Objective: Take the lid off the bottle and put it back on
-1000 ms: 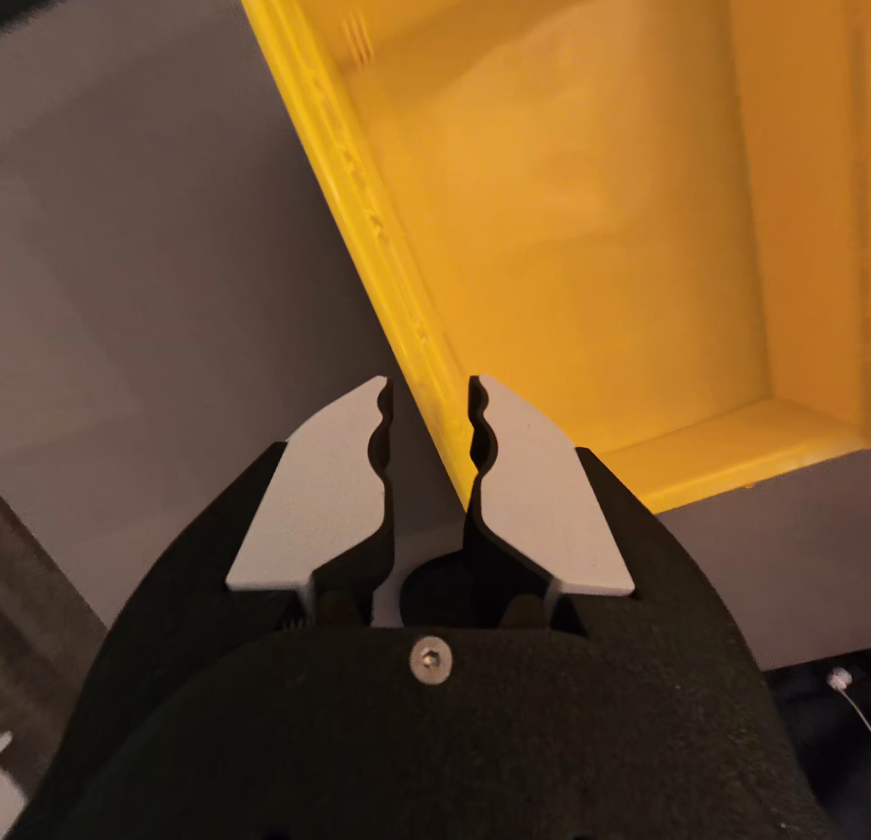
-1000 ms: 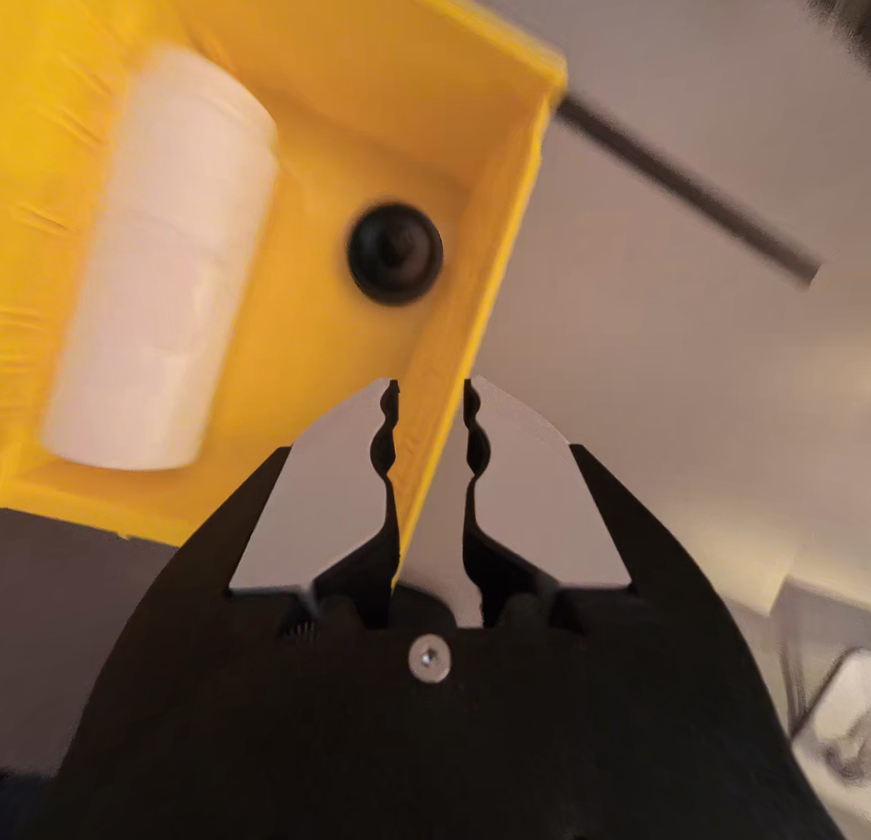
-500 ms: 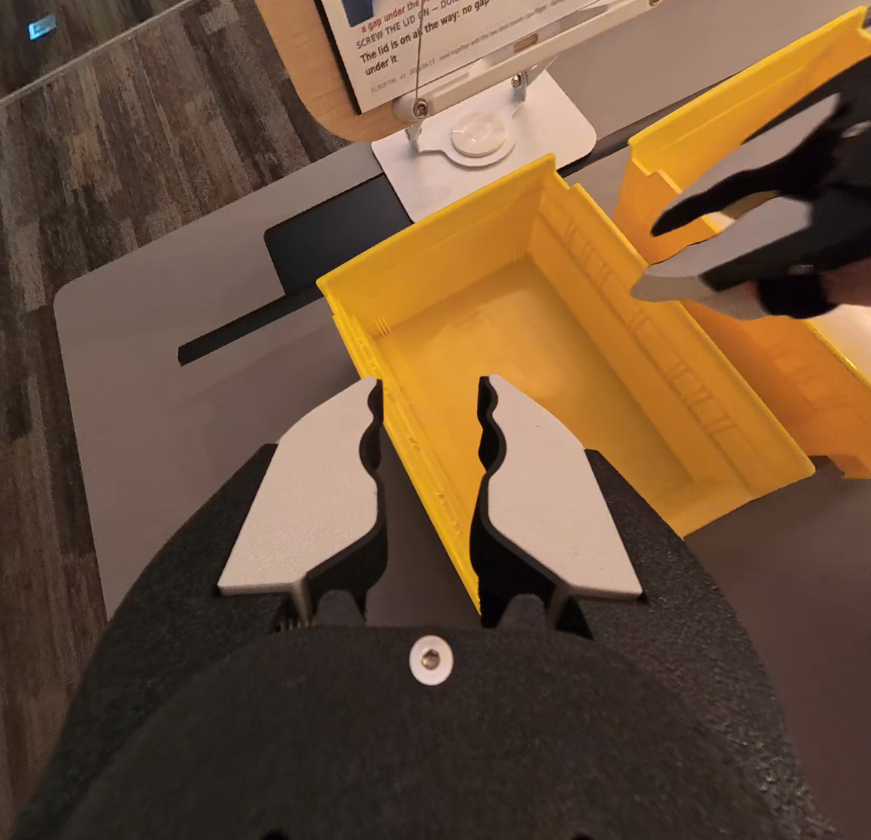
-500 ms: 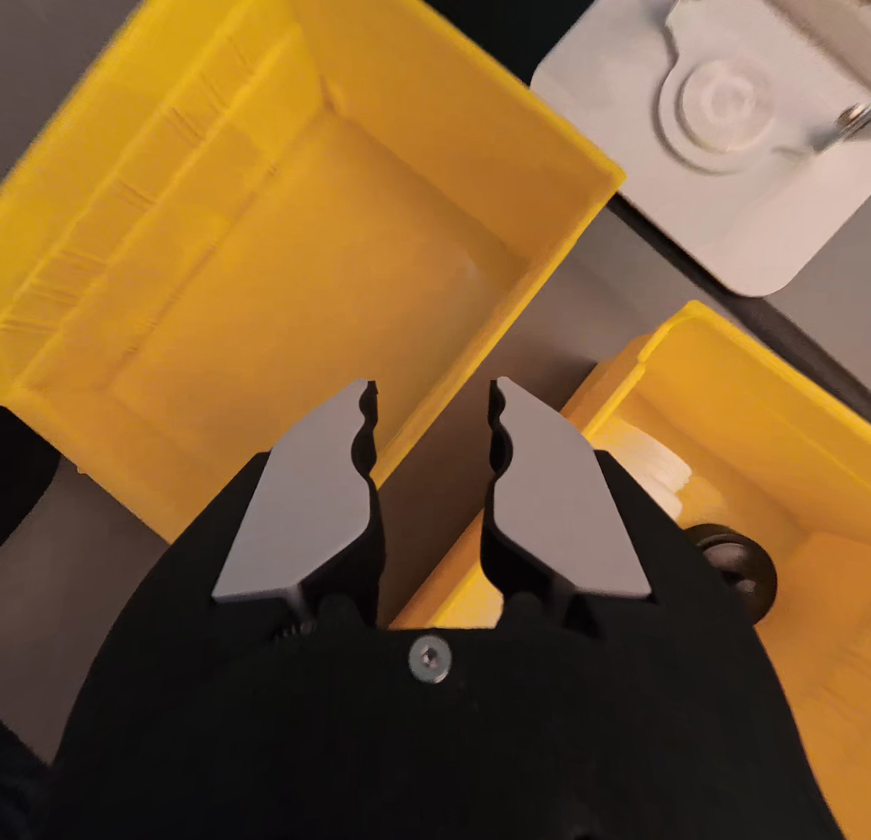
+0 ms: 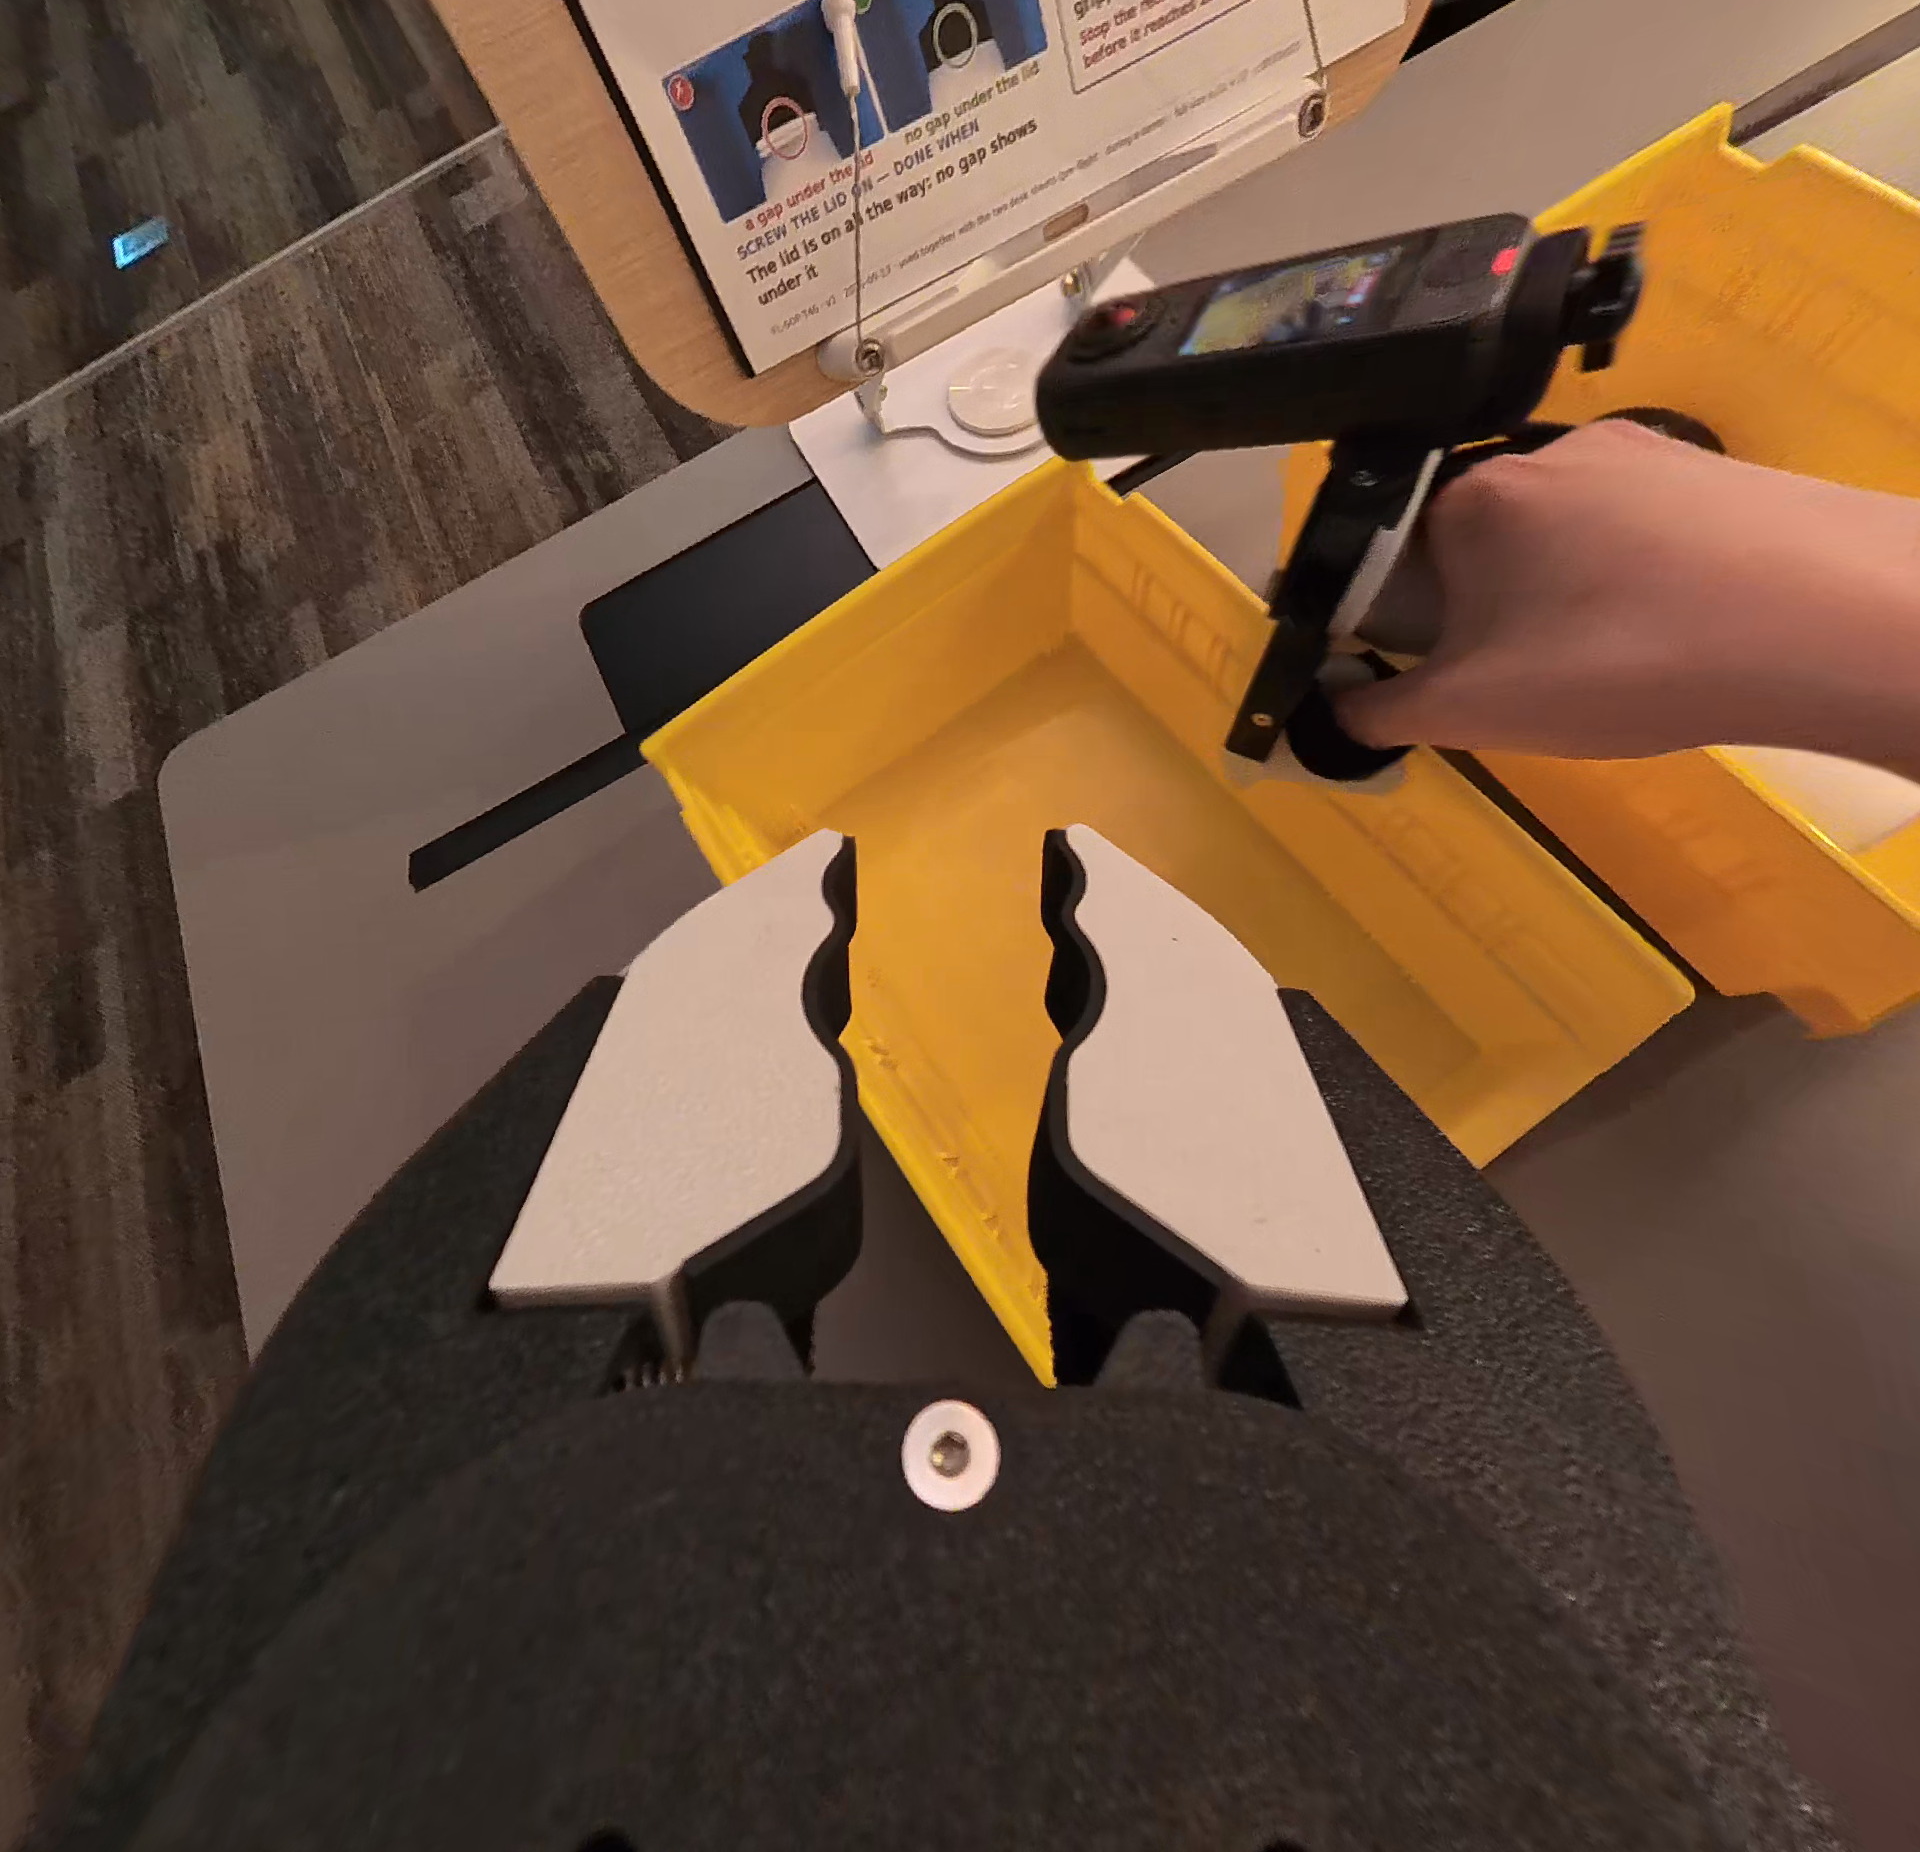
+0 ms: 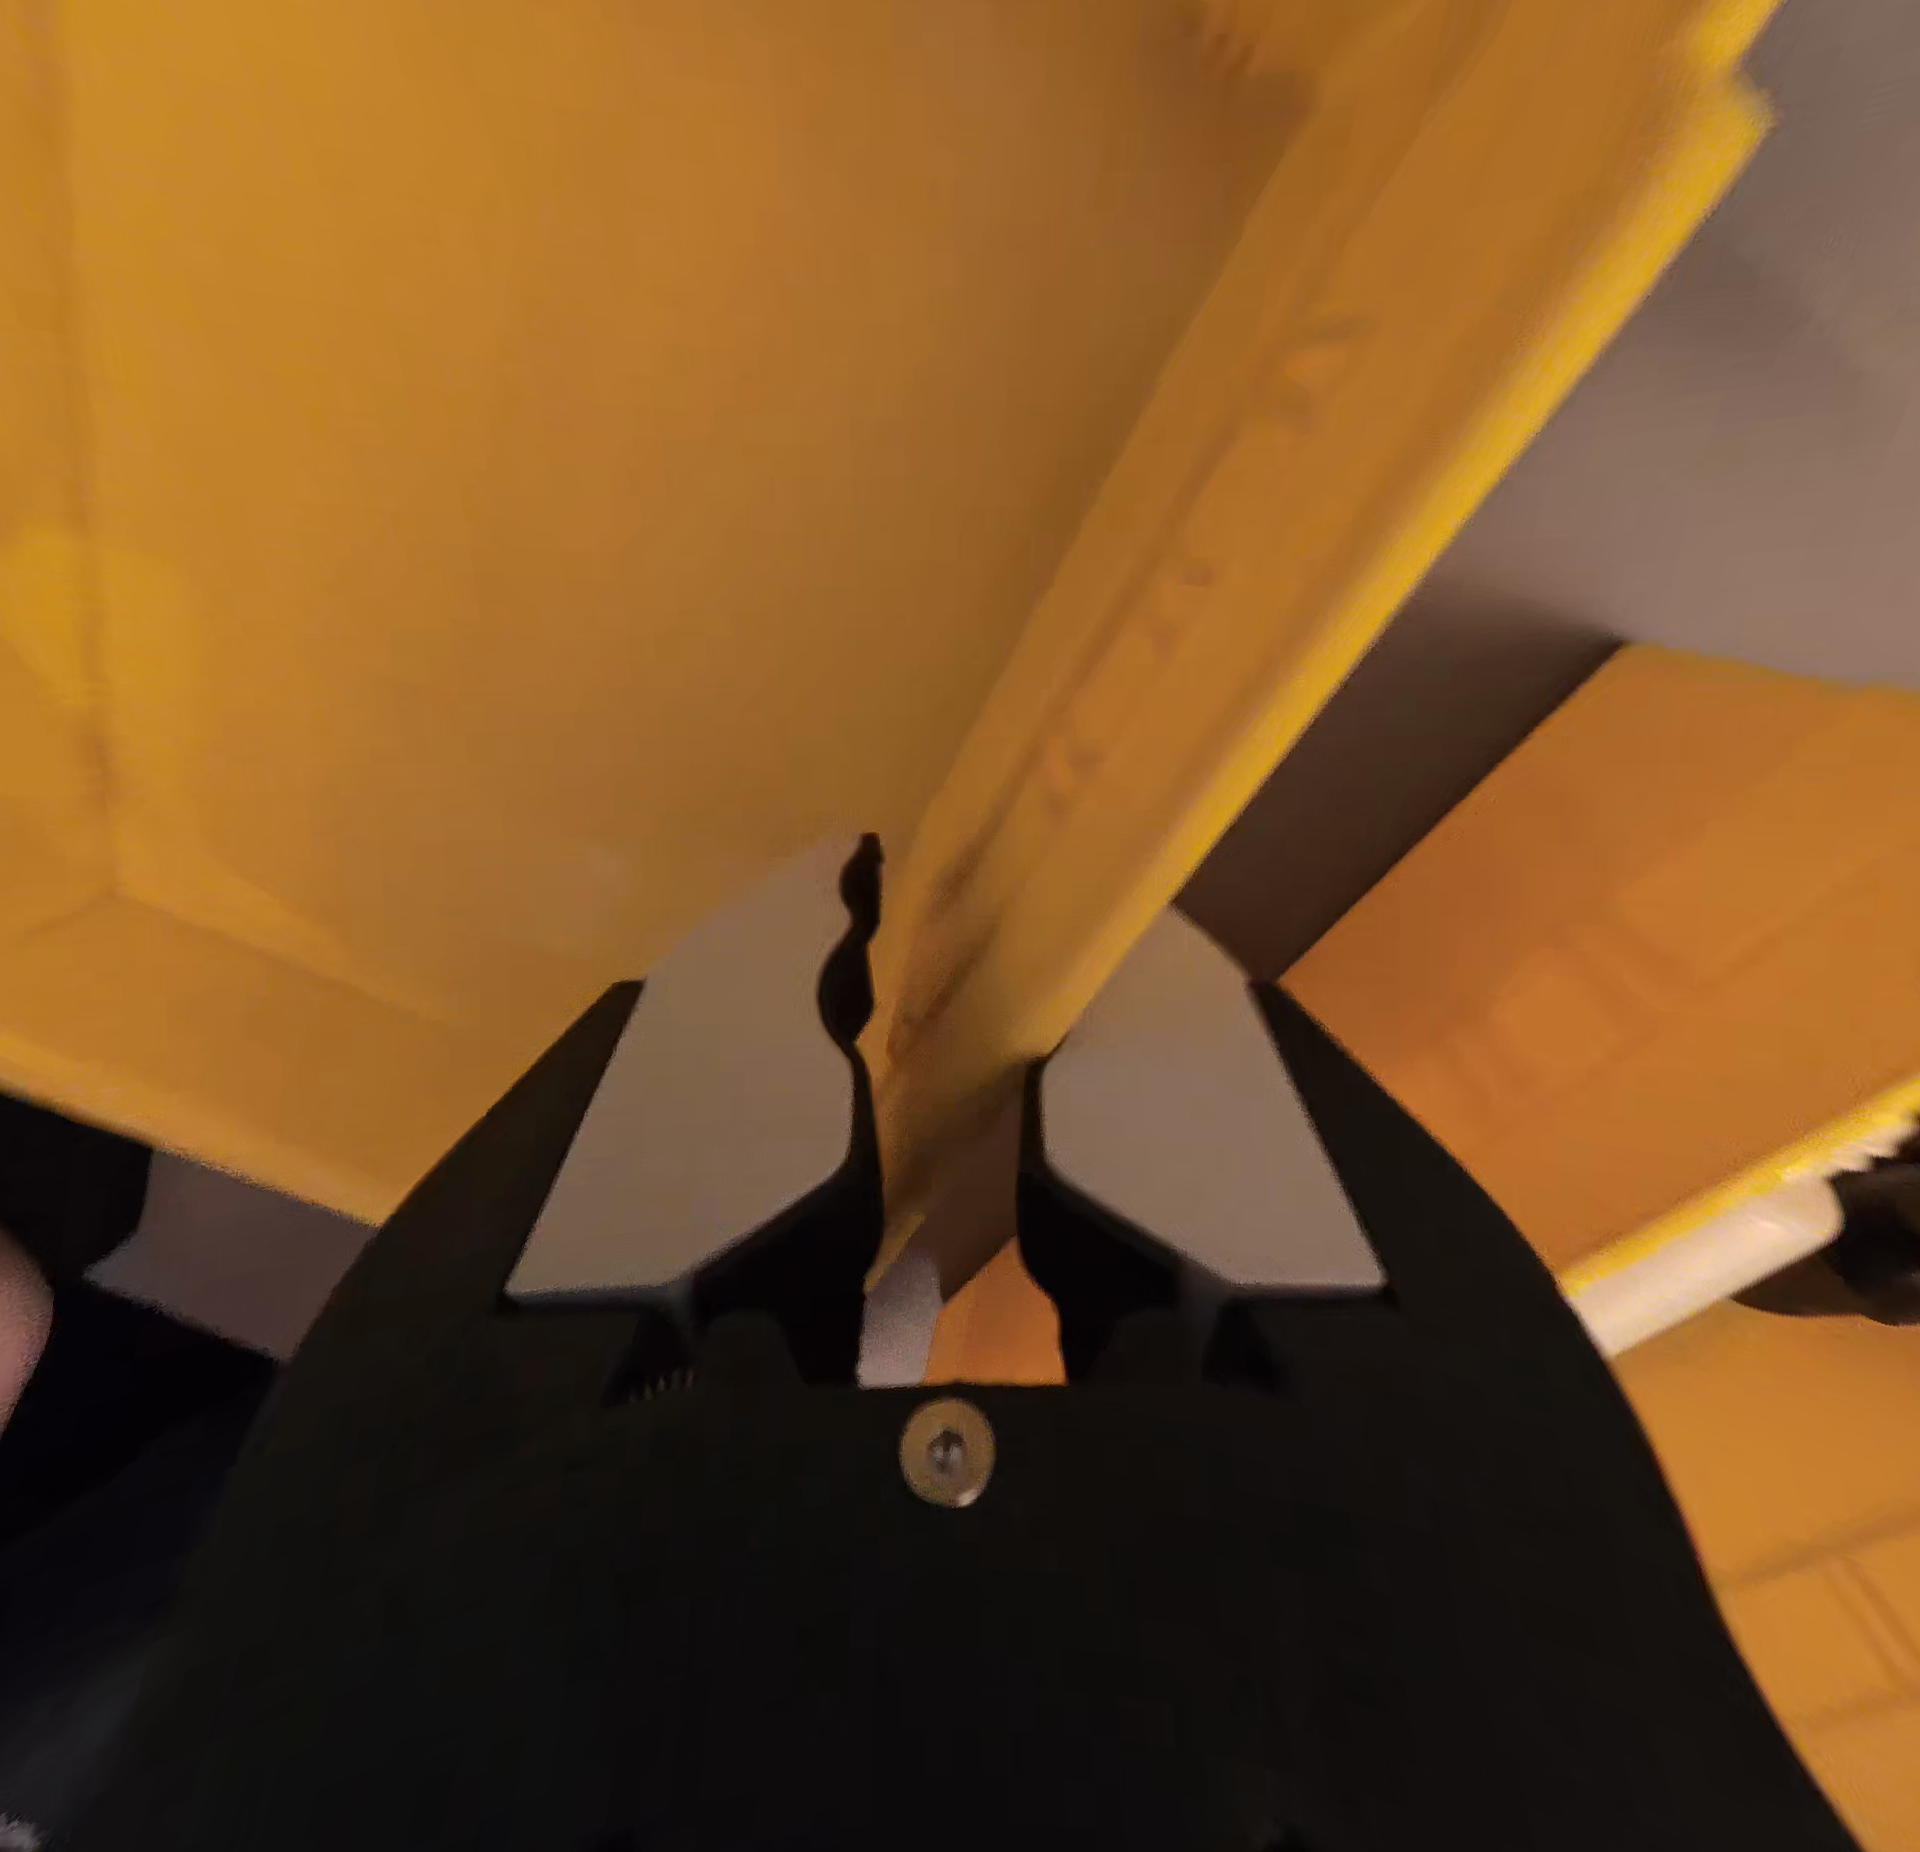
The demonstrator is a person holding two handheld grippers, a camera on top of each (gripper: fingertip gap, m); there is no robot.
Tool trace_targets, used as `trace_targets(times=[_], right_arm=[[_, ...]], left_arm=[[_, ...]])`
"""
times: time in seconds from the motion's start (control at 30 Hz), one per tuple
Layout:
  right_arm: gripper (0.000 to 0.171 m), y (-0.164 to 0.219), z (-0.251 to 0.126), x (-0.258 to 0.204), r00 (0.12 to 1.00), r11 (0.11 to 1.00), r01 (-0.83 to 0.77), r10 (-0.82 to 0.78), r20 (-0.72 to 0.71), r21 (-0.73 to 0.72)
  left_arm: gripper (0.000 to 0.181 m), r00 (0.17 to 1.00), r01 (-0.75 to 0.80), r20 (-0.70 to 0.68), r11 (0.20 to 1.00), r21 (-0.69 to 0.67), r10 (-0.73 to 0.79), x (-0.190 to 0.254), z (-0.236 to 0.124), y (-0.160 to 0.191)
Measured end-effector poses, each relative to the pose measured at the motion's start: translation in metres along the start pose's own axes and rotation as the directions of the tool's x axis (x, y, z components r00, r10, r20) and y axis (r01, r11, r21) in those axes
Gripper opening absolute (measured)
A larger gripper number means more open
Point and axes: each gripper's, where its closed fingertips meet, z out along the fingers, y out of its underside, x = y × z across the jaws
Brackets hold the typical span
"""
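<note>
Yellow plastic is filling both views. Where is the bottle lying?

Describer: A white bottle [image 6: 1714, 1257] with a black lid [image 6: 1881, 1236] is showing only as a sliver at the right wrist view's edge. It is sitting inside the second yellow bin [image 5: 1766, 275], which is standing just beside the empty yellow bin [image 5: 862, 649] on the grey table [image 5: 416, 867].

Listener: What are the grippers doing?

Describer: The left gripper [image 5: 948, 971] is straddling the empty bin's near wall, its jaws parted and carrying nothing. The right gripper [image 6: 1018, 888], held by a hand [image 5: 1621, 597], is straddling the opposite wall. Blur is hiding whether it is pinching that wall.

Listener: How is the bottle likely handling?

Describer: I am guessing light, stiff and smooth, so prone to rolling. One gripper should be clamping the body's middle while the other is taking the lid across its sides.
</note>
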Motion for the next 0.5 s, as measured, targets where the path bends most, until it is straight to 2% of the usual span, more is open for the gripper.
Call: trace_targets(times=[0.03, 0.1, 0.2, 0.33, 0.4, 0.5], right_arm=[[0.016, -0.006, -0.002, 0.001, 1.000, 0.999, -0.027, 0.027, 0.002, 0.018], [0.008, -0.013, -0.003, -0.001, 0.998, 0.998, -0.061, 0.061, 0.023, 0.009], [0.006, -0.014, -0.006, -0.017, 0.989, 0.994, -0.098, 0.103, 0.105, -0.053], [0.005, -0.019, -0.034, -0.018, 0.999, 0.996, -0.034, 0.033, -0.006, -0.078], [0.006, -0.018, -0.057, -0.016, 0.999, 0.996, -0.006, 0.003, -0.038, -0.090], [0.005, -0.018, -0.100, -0.010, 1.000, 0.998, -0.008, 0.008, -0.009, -0.055]], left_arm=[[0.034, 1.000, -0.009, -0.002, 1.000, 0.007, 0.009, 0.003, 0.000, -0.002], [0.033, 1.000, -0.028, -0.003, 0.999, 0.020, 0.029, 0.010, -0.001, -0.006], [0.034, 0.999, -0.052, 0.007, 0.998, 0.040, 0.052, 0.020, -0.009, -0.011], [0.060, 0.988, -0.051, 0.147, 0.998, 0.034, 0.045, 0.015, -0.038, -0.009], [0.060, 0.987, -0.058, 0.157, 0.992, 0.110, 0.041, 0.023, -0.060, -0.016], [0.061, 0.983, -0.070, 0.183, 0.963, 0.261, 0.022, 0.033, -0.100, -0.030]])
